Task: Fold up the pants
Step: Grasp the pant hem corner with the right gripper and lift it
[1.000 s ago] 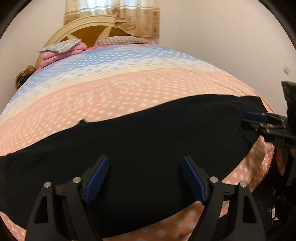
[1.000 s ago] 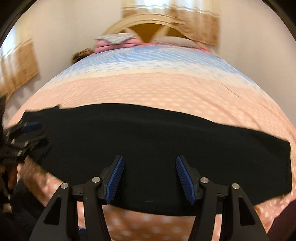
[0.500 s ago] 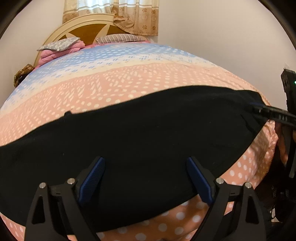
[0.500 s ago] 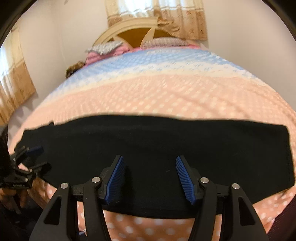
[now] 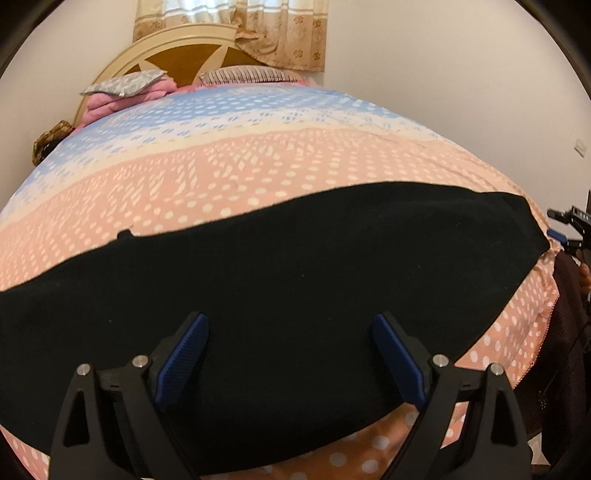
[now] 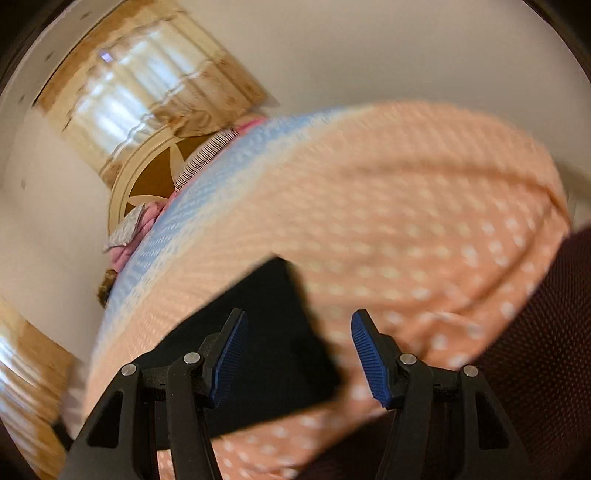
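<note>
Black pants (image 5: 280,280) lie flat in a long band across the near part of the bed, on a pink dotted sheet (image 5: 221,177). My left gripper (image 5: 290,321) hovers over their near edge, jaws wide, nothing between the blue pads (image 5: 184,350). At the far right of the left wrist view, my right gripper (image 5: 554,223) sits just off the pants' right end. The right wrist view is blurred and tilted. There the right gripper (image 6: 295,354) is open over the square end of the pants (image 6: 266,332), not touching the cloth.
The bed's headboard (image 5: 184,62), pillows (image 5: 125,85) and a curtain (image 5: 280,33) are at the far end, with plain walls around. A person's dark maroon clothing (image 6: 539,350) stands at the bed's near right edge (image 5: 532,362).
The right gripper swept sideways along the pants to their end and rolled, tilting its view. In the left view it drew back off the pants' right end. The left jaws widened slightly.
</note>
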{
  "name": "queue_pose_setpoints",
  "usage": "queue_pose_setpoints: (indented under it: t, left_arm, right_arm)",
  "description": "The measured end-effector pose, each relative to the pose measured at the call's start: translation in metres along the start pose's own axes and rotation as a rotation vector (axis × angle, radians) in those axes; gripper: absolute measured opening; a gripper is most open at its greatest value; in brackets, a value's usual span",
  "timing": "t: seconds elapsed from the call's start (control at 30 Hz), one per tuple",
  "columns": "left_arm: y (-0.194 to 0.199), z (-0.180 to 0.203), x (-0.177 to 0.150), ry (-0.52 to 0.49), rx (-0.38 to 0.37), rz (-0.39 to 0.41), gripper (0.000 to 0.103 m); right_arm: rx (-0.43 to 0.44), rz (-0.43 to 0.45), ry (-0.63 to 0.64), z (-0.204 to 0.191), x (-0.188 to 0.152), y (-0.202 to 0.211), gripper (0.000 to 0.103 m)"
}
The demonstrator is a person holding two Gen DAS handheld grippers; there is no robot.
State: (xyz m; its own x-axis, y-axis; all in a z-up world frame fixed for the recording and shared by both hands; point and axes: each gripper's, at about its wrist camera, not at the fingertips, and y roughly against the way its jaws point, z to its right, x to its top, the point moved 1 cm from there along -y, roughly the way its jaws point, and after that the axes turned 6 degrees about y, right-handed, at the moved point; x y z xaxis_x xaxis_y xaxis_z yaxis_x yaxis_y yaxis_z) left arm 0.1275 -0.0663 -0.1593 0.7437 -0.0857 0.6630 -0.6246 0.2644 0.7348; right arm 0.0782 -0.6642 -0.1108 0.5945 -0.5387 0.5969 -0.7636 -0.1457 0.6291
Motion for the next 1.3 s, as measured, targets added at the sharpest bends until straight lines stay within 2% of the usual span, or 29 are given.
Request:
queue_pose_setpoints:
  t: [0.13, 0.3, 0.43, 0.5, 0.57, 0.67, 0.87, 0.9, 0.93, 0.97, 1.0, 1.07, 1.3]
  left_arm:
    - [-0.002, 0.003, -0.002, -0.003, 0.012, 0.002, 0.095]
    - [0.000, -0.002, -0.003, -0.001, 0.007, 0.002, 0.096]
    - [0.001, -0.004, -0.004, 0.006, 0.013, 0.002, 0.096]
    - [0.001, -0.004, -0.004, 0.008, 0.018, 0.000, 0.096]
    - [0.001, -0.003, -0.004, 0.006, 0.025, -0.001, 0.096]
    - [0.000, -0.002, -0.004, 0.005, 0.031, -0.003, 0.096]
    - [0.001, -0.002, -0.005, 0.013, 0.037, -0.003, 0.097]
    - [0.001, -0.002, -0.005, 0.014, 0.037, -0.003, 0.097]
    - [0.001, -0.003, -0.005, 0.015, 0.036, -0.004, 0.097]
    - [0.002, -0.004, -0.005, 0.017, 0.035, -0.005, 0.097]
    - [0.002, -0.004, -0.005, 0.020, 0.034, -0.005, 0.097]
    - [0.004, -0.006, -0.006, 0.026, 0.034, -0.004, 0.097]
    - [0.006, -0.014, -0.007, 0.052, 0.034, 0.001, 0.097]
  right_arm:
    - [0.068, -0.022, -0.062, 0.017, -0.002, -0.007, 0.060]
    - [0.075, -0.050, -0.004, 0.001, -0.003, -0.022, 0.059]
    - [0.074, -0.064, 0.012, -0.003, -0.001, -0.036, 0.051]
    - [0.115, -0.081, 0.014, -0.008, 0.000, -0.042, 0.045]
    - [0.161, -0.098, 0.026, -0.015, -0.002, -0.050, 0.044]
    - [0.158, -0.105, 0.060, -0.021, -0.003, -0.057, 0.044]
    - [0.232, -0.107, -0.003, -0.008, 0.000, -0.060, 0.039]
    - [0.239, -0.107, -0.004, -0.008, -0.001, -0.059, 0.036]
    - [0.249, -0.108, 0.001, -0.009, -0.001, -0.059, 0.025]
    - [0.260, -0.112, 0.008, -0.012, -0.001, -0.059, 0.019]
    - [0.261, -0.108, 0.010, -0.011, -0.001, -0.058, 0.015]
    - [0.283, -0.096, 0.007, -0.015, 0.000, -0.055, 0.014]
    - [0.236, -0.066, 0.051, -0.022, 0.002, -0.043, 0.013]
